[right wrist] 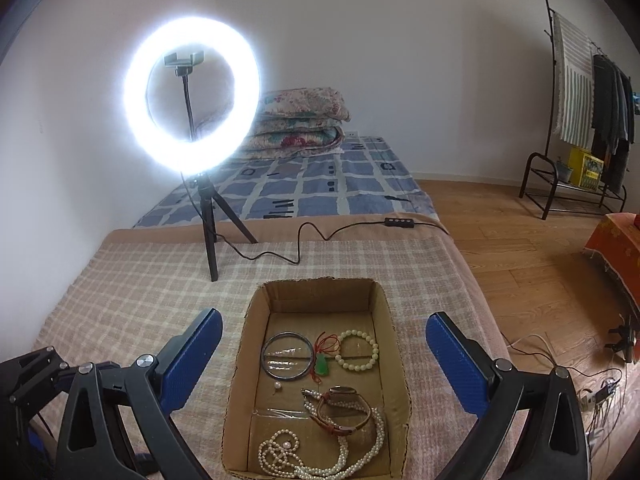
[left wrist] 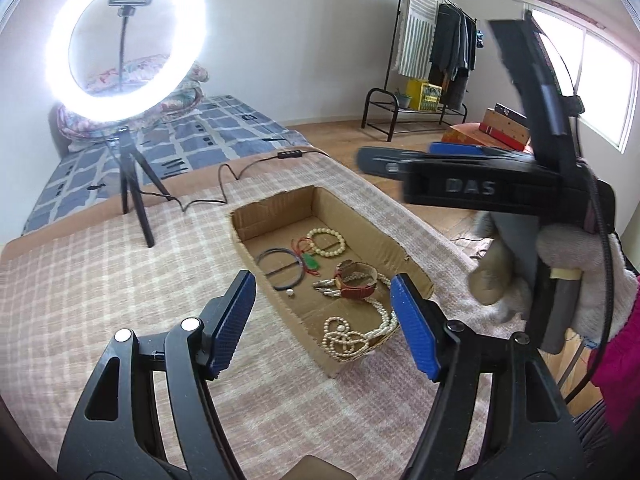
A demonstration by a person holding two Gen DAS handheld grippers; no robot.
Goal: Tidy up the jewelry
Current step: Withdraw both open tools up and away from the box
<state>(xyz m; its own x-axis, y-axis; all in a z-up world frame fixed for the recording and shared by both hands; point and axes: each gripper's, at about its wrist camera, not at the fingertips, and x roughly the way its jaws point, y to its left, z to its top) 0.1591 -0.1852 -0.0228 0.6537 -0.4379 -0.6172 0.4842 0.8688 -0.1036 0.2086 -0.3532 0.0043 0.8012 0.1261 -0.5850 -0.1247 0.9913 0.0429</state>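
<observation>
A shallow cardboard box sits on the checked table cover. Inside lie a dark bangle, a cream bead bracelet, a green pendant on red cord, a brown-strapped watch, a pearl necklace and a small loose pearl. My left gripper is open and empty above the box's near end. My right gripper is open and empty, straddling the box; its body shows in the left wrist view.
A lit ring light on a black tripod stands on the table behind the box, its cable trailing right. A bed lies beyond. A clothes rack stands at the right.
</observation>
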